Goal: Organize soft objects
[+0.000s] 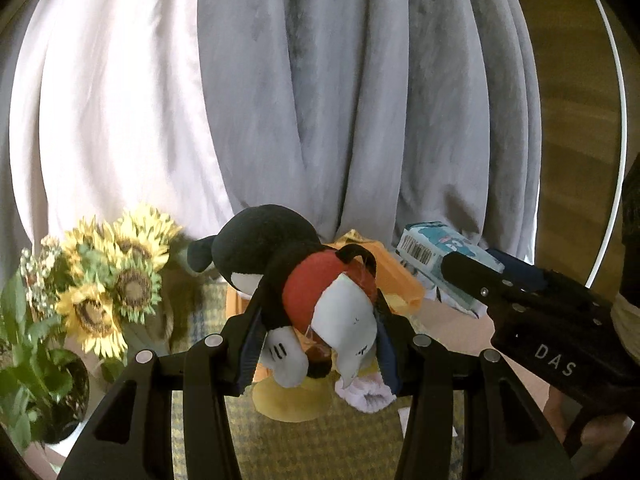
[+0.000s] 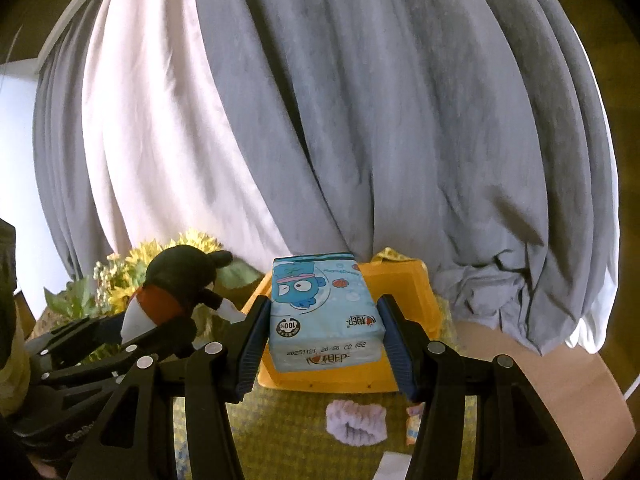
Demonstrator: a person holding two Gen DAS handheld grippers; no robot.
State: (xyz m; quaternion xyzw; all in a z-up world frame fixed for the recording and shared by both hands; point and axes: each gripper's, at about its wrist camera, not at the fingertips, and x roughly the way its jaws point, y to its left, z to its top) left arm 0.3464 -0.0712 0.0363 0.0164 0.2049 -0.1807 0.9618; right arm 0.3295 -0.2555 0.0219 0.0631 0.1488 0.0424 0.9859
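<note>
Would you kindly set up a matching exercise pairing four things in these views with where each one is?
Things:
1. plush toy
2. tissue pack
3. purple cloth
4. sunflowers

Places:
A. lying on the checked mat
B. between the right gripper's fingers
C. standing at the far left, by the curtain
D. between the left gripper's fingers

Pairs: 1-D, 2-B, 3-A, 4-C

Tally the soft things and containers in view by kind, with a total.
Plush toy: 1
Tissue pack: 1
Purple fuzzy band: 1
Orange bin: 1
Total: 4
</note>
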